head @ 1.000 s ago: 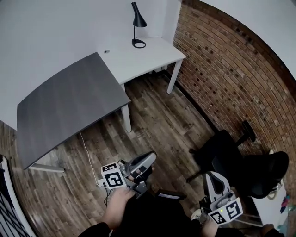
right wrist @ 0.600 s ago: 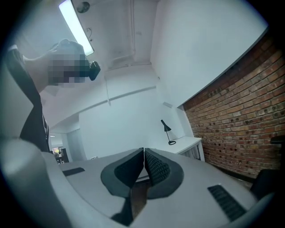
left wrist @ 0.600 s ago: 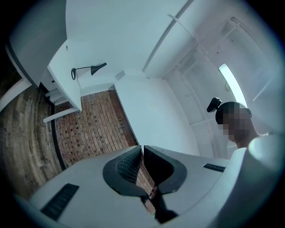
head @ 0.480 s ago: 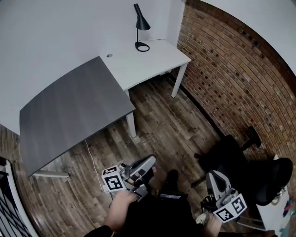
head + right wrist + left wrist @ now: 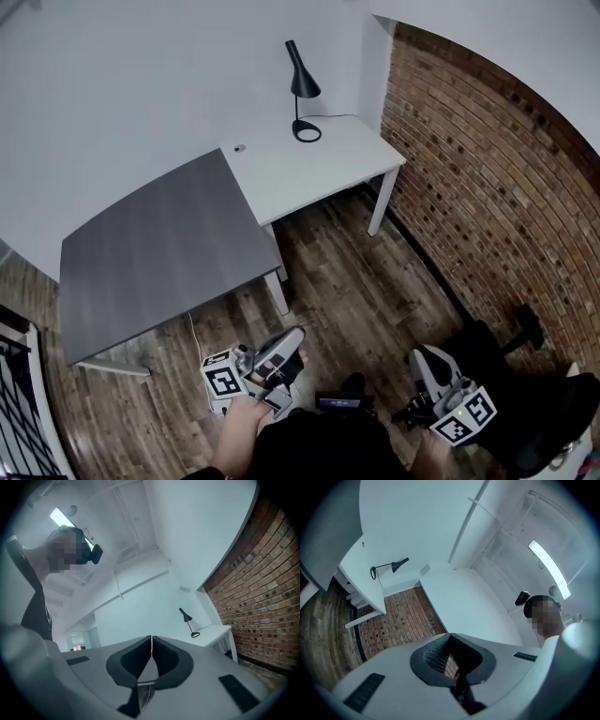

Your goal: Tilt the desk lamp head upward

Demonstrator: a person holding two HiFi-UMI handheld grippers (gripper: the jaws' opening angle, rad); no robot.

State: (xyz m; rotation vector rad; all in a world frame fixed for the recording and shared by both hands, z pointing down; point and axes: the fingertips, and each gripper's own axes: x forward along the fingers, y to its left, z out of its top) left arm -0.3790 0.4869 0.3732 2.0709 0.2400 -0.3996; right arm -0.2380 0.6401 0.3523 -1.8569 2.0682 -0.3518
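A black desk lamp (image 5: 303, 86) with a cone head pointing down stands on a ring base at the far corner of the white desk (image 5: 323, 173). It also shows small in the left gripper view as the lamp (image 5: 389, 567) and in the right gripper view as the lamp (image 5: 188, 620). My left gripper (image 5: 292, 339) is held low near the person's body, far from the lamp, jaws shut on nothing. My right gripper (image 5: 422, 360) is also low, at the right, shut and empty.
A grey desk (image 5: 155, 253) adjoins the white desk at the left. A brick wall (image 5: 487, 178) runs along the right. A black office chair (image 5: 525, 412) stands at the lower right. A white cable (image 5: 195, 337) lies on the wood floor (image 5: 356, 300).
The head view has shifted: the desks and lamp now sit lower and further right in the picture. Both grippers stay low and shut.
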